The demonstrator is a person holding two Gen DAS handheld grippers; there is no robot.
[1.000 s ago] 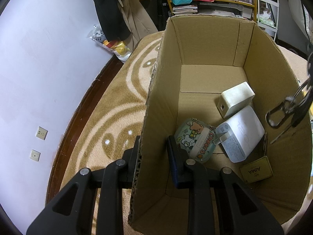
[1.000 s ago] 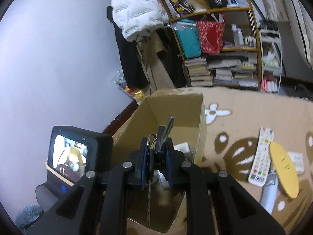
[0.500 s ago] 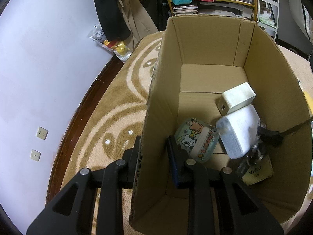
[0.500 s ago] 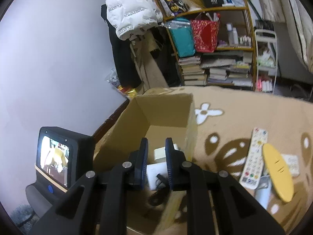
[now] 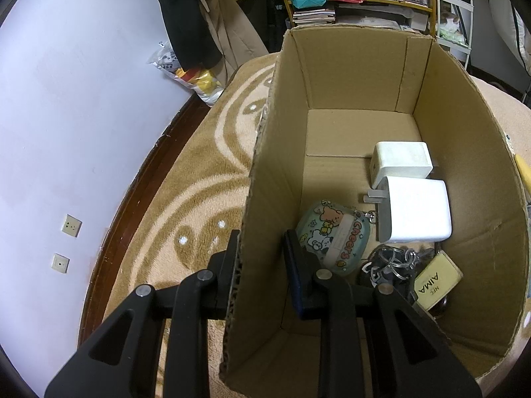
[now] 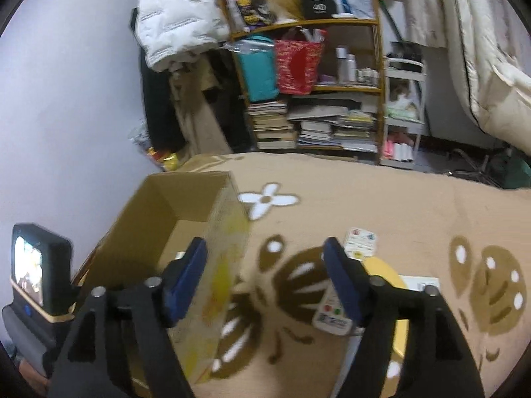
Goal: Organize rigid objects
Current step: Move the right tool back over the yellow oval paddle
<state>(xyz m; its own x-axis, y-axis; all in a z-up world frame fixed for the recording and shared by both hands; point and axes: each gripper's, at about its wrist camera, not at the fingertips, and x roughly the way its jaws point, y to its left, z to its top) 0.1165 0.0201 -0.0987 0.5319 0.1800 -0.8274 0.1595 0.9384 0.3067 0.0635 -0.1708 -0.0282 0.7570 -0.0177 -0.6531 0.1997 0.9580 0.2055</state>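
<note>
An open cardboard box [image 5: 348, 66] stands on a beige patterned rug. My left gripper [image 5: 262, 258] is shut on the box's left wall, one finger outside and one inside. In the box lie two white chargers [image 5: 416, 210], a cartoon-printed case [image 5: 332, 235] and a bunch of keys [image 5: 388, 262] with a yellow tag [image 5: 434, 280]. In the right wrist view my right gripper [image 6: 265, 258] is open and holds nothing, just right of the box [image 6: 149, 219]. A white remote control [image 6: 332, 311] lies on the rug behind its right finger.
A yellow oval disc [image 6: 385, 272] and a flat white item [image 6: 418, 282] lie beside the remote. The left gripper's screen unit [image 6: 33, 272] sits left of the box. A loaded bookshelf [image 6: 315, 116], hanging coats and a white wall ring the rug.
The right gripper opened and let the keys drop into the box, where they lie by the yellow tag. It then swung right, away from the box. The left gripper kept its hold.
</note>
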